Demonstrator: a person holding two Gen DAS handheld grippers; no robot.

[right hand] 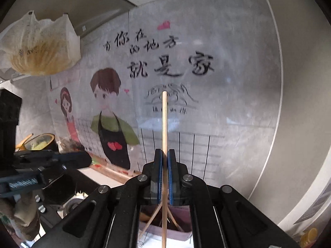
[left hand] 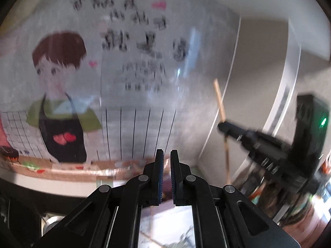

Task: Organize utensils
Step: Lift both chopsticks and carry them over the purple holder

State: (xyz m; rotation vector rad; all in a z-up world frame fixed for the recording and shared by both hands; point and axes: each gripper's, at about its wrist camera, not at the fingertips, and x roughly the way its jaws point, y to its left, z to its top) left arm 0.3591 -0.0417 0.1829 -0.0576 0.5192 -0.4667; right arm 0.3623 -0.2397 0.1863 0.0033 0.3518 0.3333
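Right tongs (right hand: 164,165) raised, pinching upright chopstick (right hand: 164,122); left tongs (left hand: 167,165) nearly clenched, gripping nothing.

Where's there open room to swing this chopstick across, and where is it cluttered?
Open air lies to the right of the chopstick, before the bare wall. Left is crowded: left gripper, yellow pot, hanging bag. More sticks fill the holder below.

My left wrist camera looking forward along my left tongs (left hand: 166,155), close to the wall sticker (left hand: 62,95), my right wrist camera along my right tongs (right hand: 164,155), slightly farther back, both facing that sticker, each catching the other tongs at its edge.
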